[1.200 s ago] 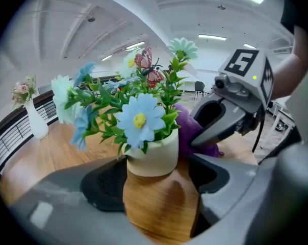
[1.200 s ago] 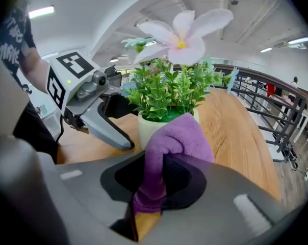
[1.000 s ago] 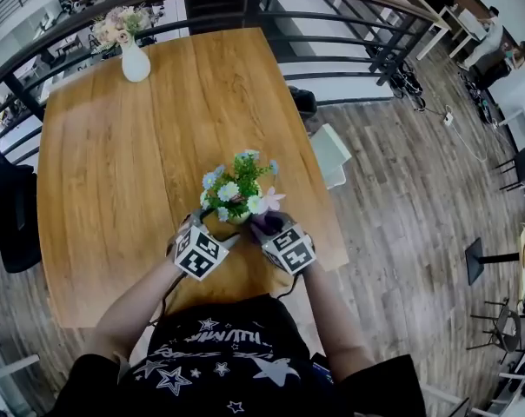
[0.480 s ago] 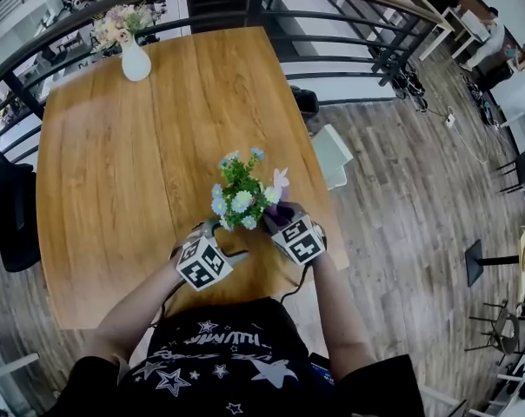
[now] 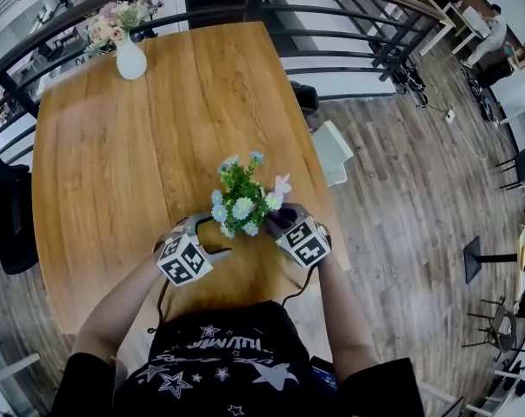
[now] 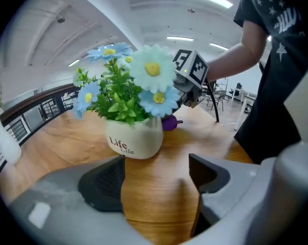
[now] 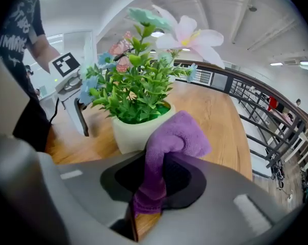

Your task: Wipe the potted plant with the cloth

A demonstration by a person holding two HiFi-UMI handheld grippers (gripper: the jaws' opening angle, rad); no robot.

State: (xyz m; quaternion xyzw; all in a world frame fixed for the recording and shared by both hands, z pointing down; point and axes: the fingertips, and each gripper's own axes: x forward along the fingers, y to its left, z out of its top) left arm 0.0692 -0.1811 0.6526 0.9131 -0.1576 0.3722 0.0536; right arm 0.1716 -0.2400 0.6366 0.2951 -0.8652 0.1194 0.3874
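Observation:
The potted plant (image 5: 242,200), green leaves with blue, white and pink flowers in a cream pot (image 6: 134,139), stands near the front edge of the wooden table (image 5: 115,146). My left gripper (image 5: 207,233) is open just left of the pot, its jaws wide apart with only bare tabletop between them (image 6: 156,175). The right gripper (image 5: 276,220) is shut on a purple cloth (image 7: 170,139) at the pot's right side (image 7: 136,132). The cloth bulges out of the jaws close to the pot's rim; whether it touches I cannot tell.
A white vase of pale flowers (image 5: 129,55) stands at the table's far left corner. A dark metal railing (image 5: 332,11) runs behind the table. A white seat (image 5: 332,155) sits off the table's right edge, with wooden floor beyond it.
The left gripper has drawn back from the pot toward the left. The right gripper with the cloth has shifted a little to the right, and the plant's flowers now face differently.

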